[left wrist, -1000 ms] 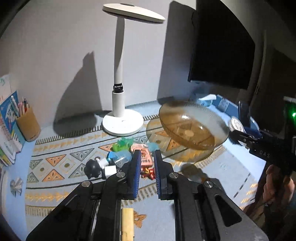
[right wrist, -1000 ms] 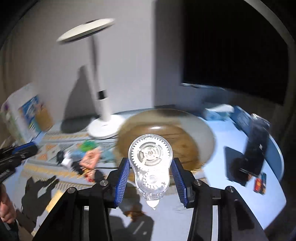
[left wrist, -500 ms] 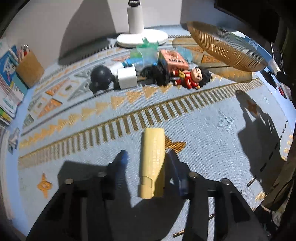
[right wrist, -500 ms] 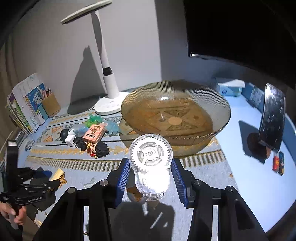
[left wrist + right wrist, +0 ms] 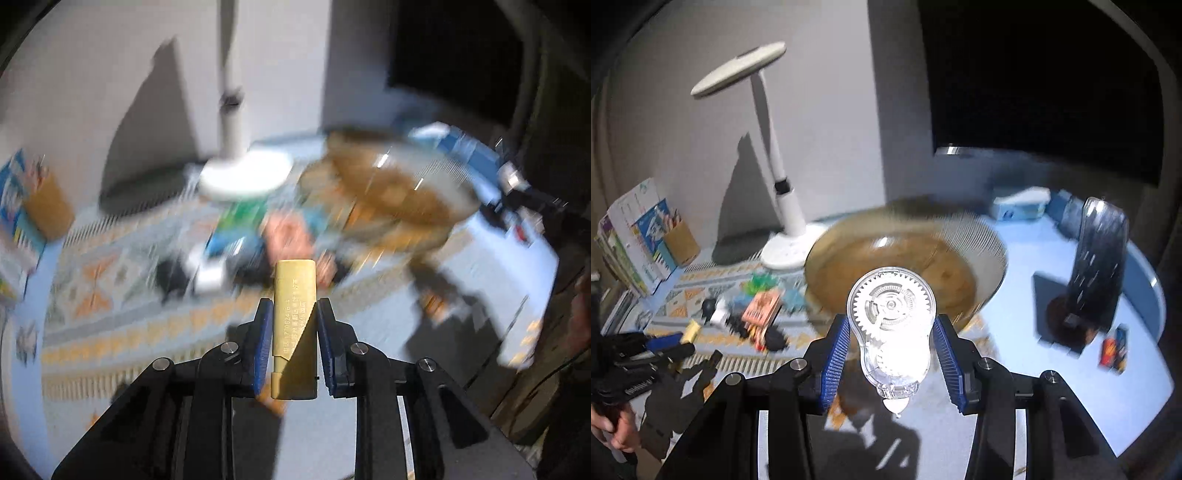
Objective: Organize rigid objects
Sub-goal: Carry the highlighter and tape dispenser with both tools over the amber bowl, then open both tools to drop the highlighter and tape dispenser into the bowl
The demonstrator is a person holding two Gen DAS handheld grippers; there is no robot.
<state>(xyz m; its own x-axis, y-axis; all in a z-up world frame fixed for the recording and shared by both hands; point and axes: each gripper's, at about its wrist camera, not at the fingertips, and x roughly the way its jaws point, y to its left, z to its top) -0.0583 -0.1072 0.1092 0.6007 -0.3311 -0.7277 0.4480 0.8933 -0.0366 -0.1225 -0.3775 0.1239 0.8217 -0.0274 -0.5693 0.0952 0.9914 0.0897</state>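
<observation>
- While nothing shows inside the amber bowl (image 5: 402, 192) yet, the left wrist view has the left gripper (image 5: 291, 332) clamped on a yellow stick (image 5: 294, 325), lifted off the mat (image 5: 122, 332); blurred toys (image 5: 240, 236) remain in a heap.
- Seen from the right wrist, the right gripper (image 5: 892, 347) pinches a clear tape dispenser (image 5: 892, 325) before the bowl; sorting looks barely begun.

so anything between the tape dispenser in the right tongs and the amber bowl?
Nothing visible. The clear tape dispenser sits in the right tongs, with the amber bowl directly beyond; the toy clutter lies off left.
</observation>
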